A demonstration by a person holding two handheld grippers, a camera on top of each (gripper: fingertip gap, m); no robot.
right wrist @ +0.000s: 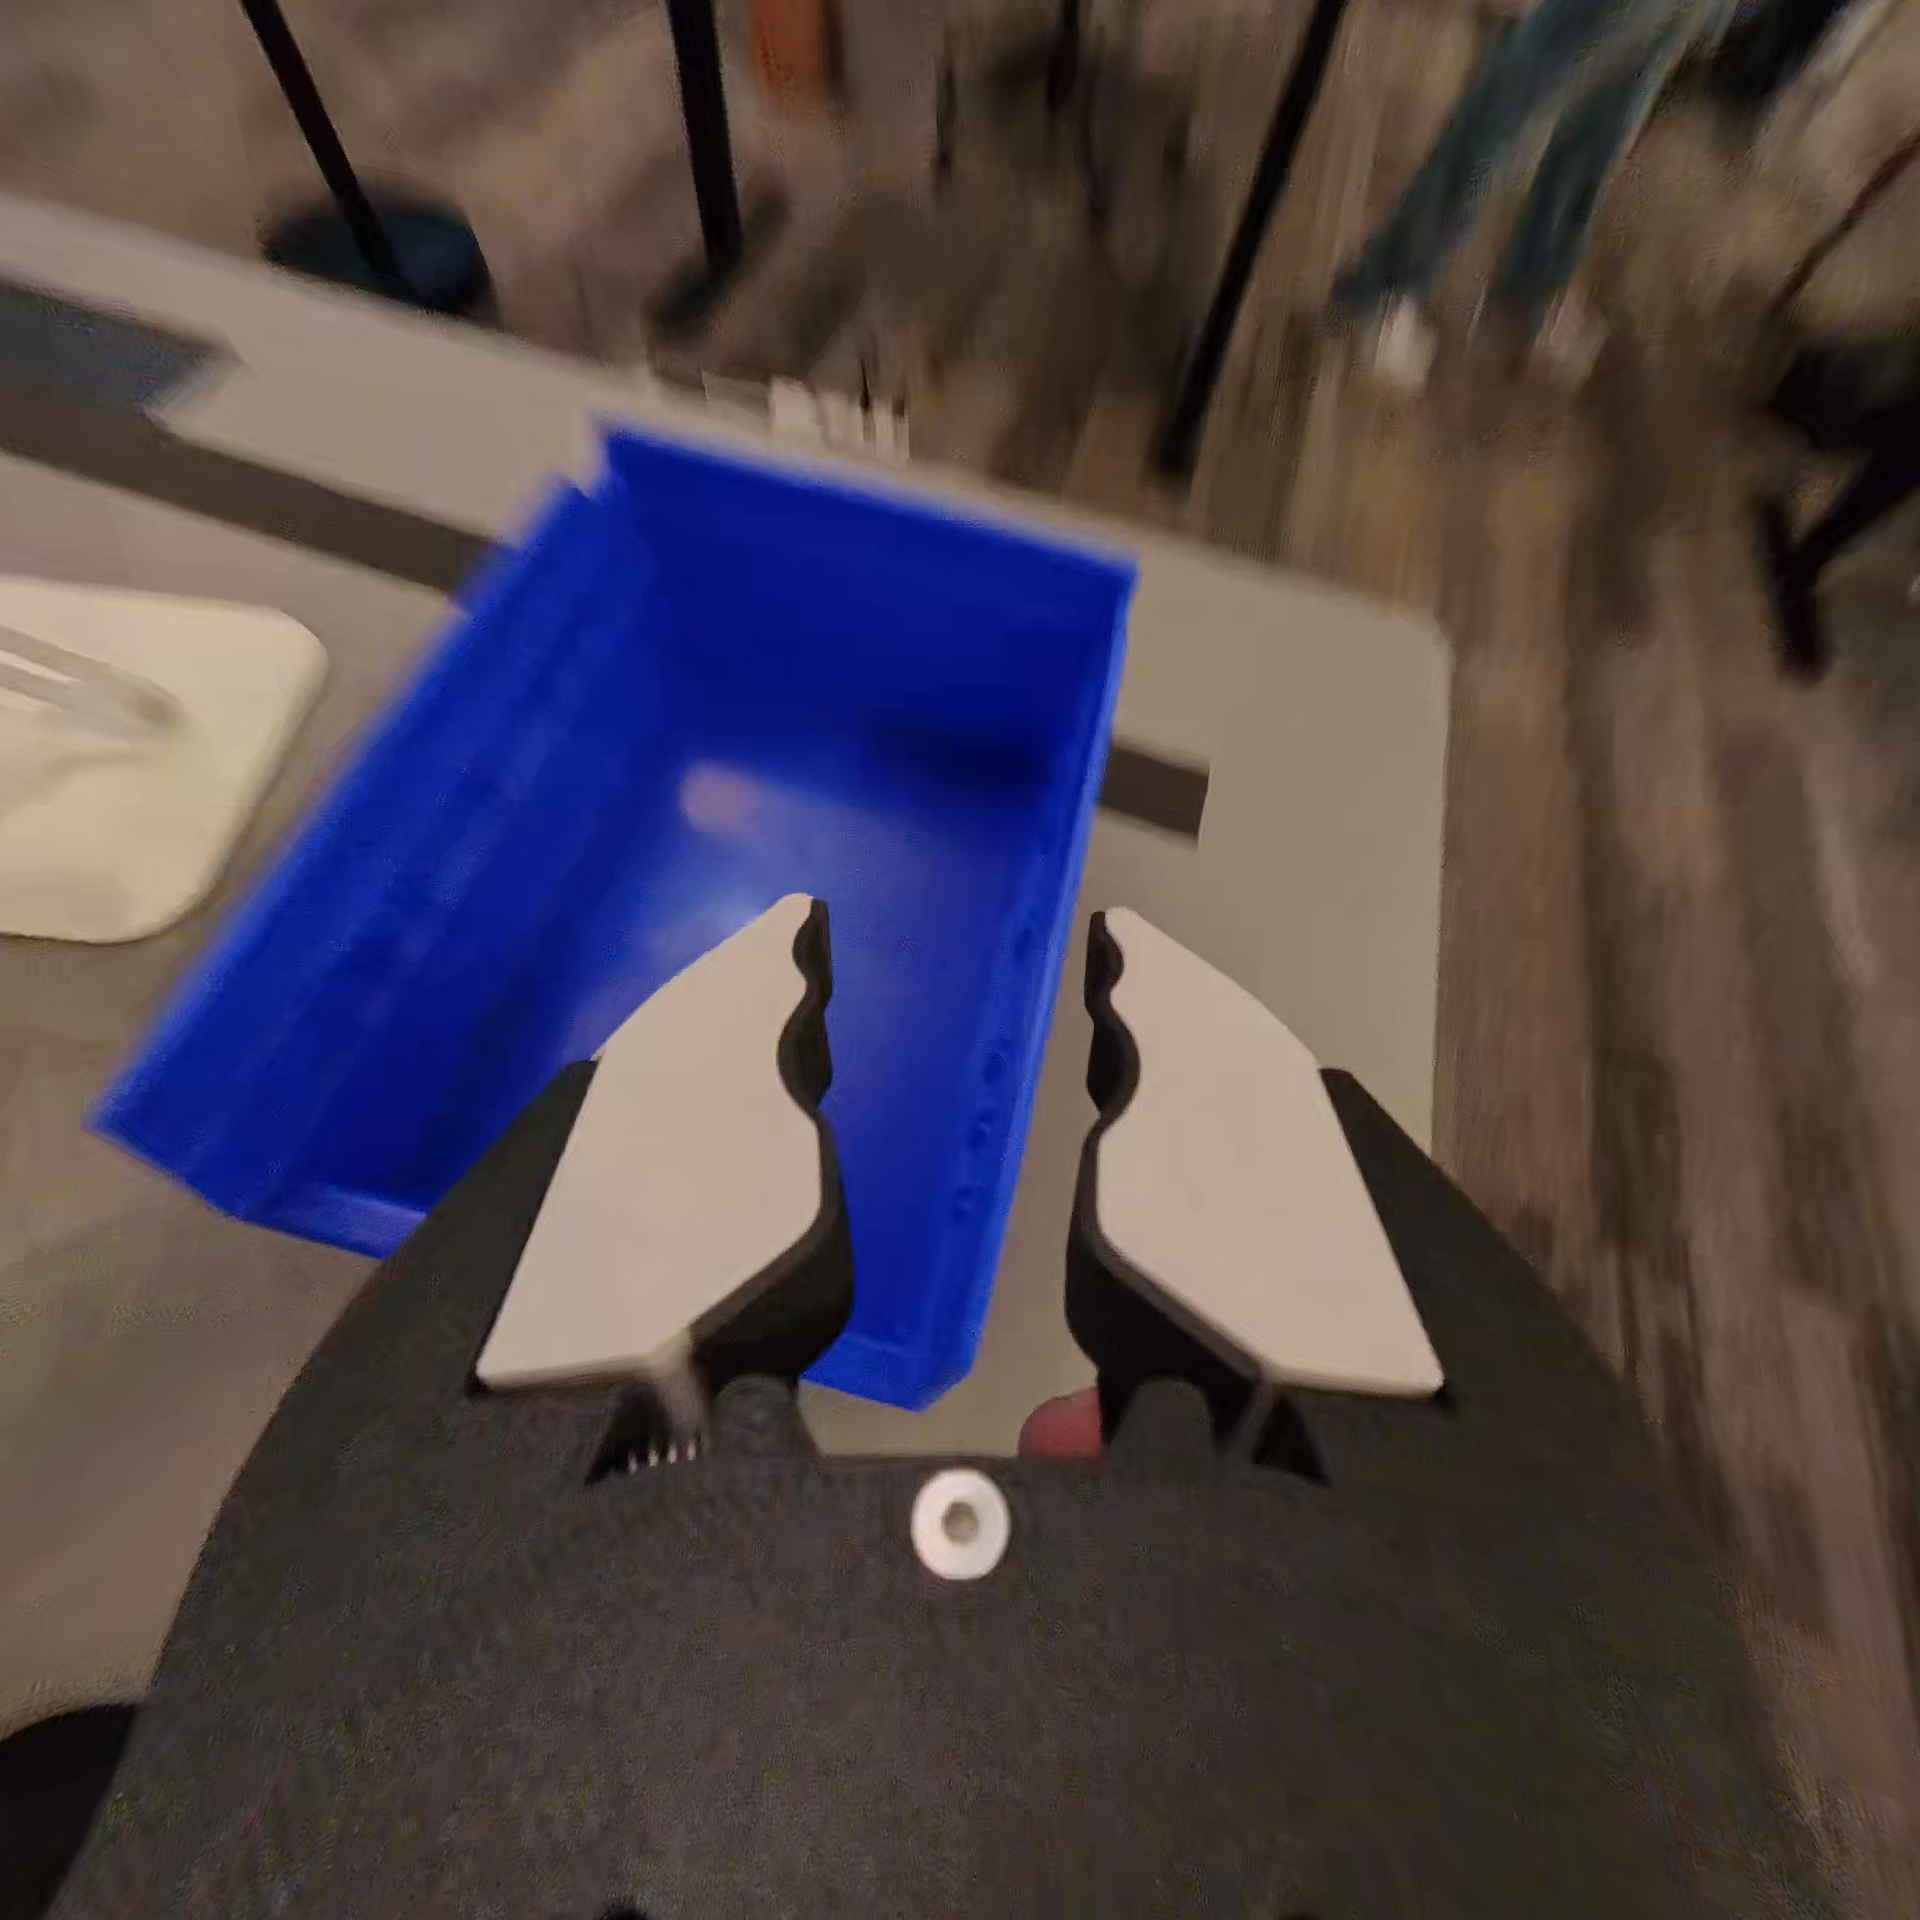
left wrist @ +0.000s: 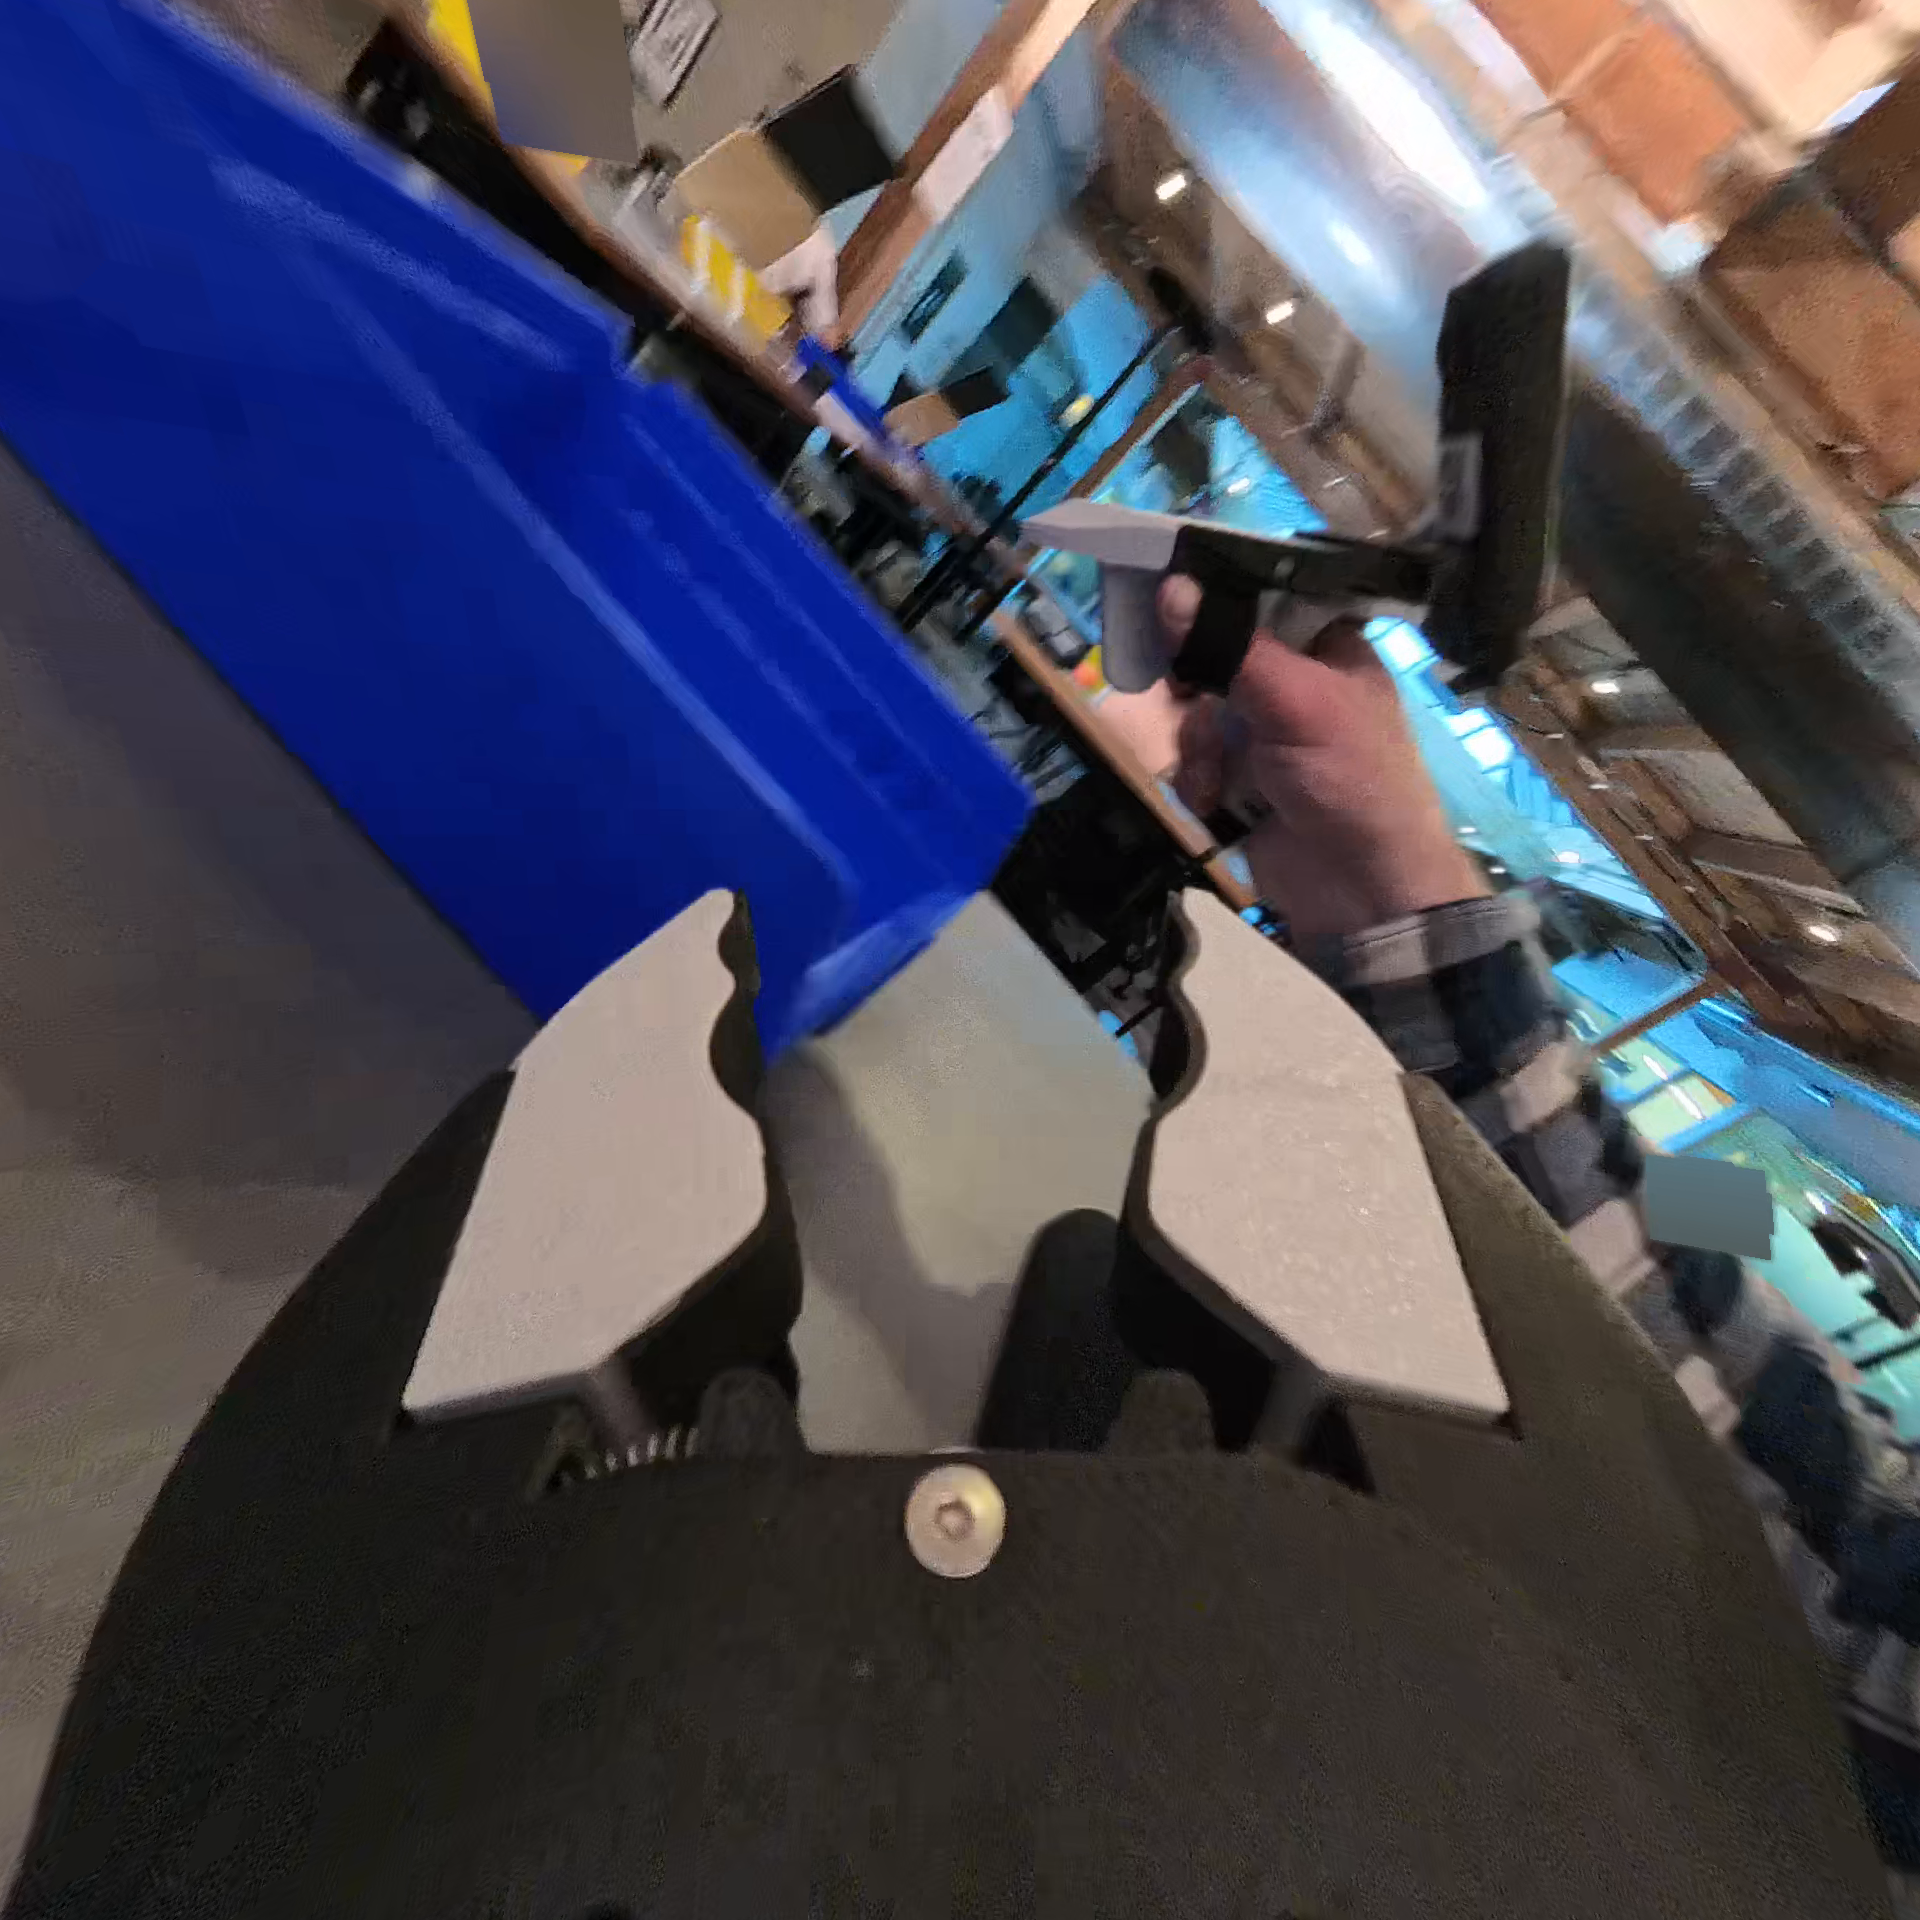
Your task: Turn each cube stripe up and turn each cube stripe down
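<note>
While no cube is seen, the blue bin (right wrist: 582, 831) lies ahead-left of the right tool (right wrist: 956, 925), lengthwise away; both tools, the left tool (left wrist: 956, 914) too, are held apart, empty.

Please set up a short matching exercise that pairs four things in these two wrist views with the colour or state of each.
Things:
1. bin
2. table
3. left hand-held gripper
4. sleeve

Colour or state:
a. plaid, grey and dark
b. bright blue, nothing visible inside
c. pale grey, with a dark strip across it
d. open, nothing between its fingers

Pairs: 1-b, 2-c, 3-d, 4-a
</note>
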